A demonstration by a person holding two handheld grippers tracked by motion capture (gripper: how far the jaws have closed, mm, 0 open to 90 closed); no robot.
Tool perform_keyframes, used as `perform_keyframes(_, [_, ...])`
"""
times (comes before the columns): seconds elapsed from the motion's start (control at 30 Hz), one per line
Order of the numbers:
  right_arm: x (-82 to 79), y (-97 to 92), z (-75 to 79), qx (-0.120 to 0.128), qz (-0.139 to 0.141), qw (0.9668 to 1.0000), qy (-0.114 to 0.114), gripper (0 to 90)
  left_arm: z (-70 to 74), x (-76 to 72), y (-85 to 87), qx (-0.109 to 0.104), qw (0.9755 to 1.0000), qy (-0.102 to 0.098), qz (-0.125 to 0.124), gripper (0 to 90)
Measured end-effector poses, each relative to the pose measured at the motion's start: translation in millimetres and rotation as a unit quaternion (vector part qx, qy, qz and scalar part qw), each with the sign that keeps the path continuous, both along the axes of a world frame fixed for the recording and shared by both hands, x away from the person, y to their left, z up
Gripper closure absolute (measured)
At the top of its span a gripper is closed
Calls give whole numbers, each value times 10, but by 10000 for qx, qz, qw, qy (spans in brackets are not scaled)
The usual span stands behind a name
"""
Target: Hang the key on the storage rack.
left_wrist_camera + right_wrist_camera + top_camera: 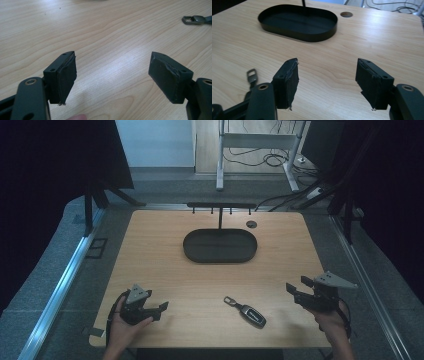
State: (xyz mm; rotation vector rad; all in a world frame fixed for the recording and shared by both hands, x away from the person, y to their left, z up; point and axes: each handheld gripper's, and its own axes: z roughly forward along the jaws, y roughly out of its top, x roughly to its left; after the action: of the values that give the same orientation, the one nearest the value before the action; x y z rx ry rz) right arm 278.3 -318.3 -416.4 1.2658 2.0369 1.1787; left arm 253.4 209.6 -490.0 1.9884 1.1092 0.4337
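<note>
Car key fob lies on table between both grippers; no legible writing on it. Left gripper jaws wide, empty. Right gripper wide, empty.

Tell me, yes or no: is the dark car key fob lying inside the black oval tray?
No, the dark car key fob lies on the bare wooden table, well apart from the black oval tray.

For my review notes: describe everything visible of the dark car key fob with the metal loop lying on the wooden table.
The dark grey car key fob lies flat on the light wooden table, near its front edge between the two grippers, nothing touching it. Its oval body looks like glossy plastic; a short neck leads to a rectangular metal loop pointing up-left in the high view. It lies diagonally, well short of the black oval tray.
</note>
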Motion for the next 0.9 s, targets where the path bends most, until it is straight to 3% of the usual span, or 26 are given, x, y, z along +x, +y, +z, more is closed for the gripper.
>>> perform_keyframes(0.23, [49, 143, 236, -258, 446, 9985, 199, 396, -17, -13, -1, -18, 10000, -6, -21, 230])
perform_keyframes(0.37, [80, 311, 390, -617, 776, 9945, 338, 393, -9, -23, -20, -24, 10000, -34, -30, 230])
perform_keyframes(0.47, [104, 411, 455, -692, 968, 9922, 370, 393, -9, -29, -32, -35, 9999, -86, -45, 230])
perform_keyframes(0.67, [159, 552, 489, -733, 1163, 9896, 428, 408, -16, -35, -41, -48, 9999, -100, -61, 229])
perform_keyframes(0.9, [213, 736, 423, -906, 1400, 9844, 566, 430, 1, -50, -28, -69, 9997, -224, -68, 228])
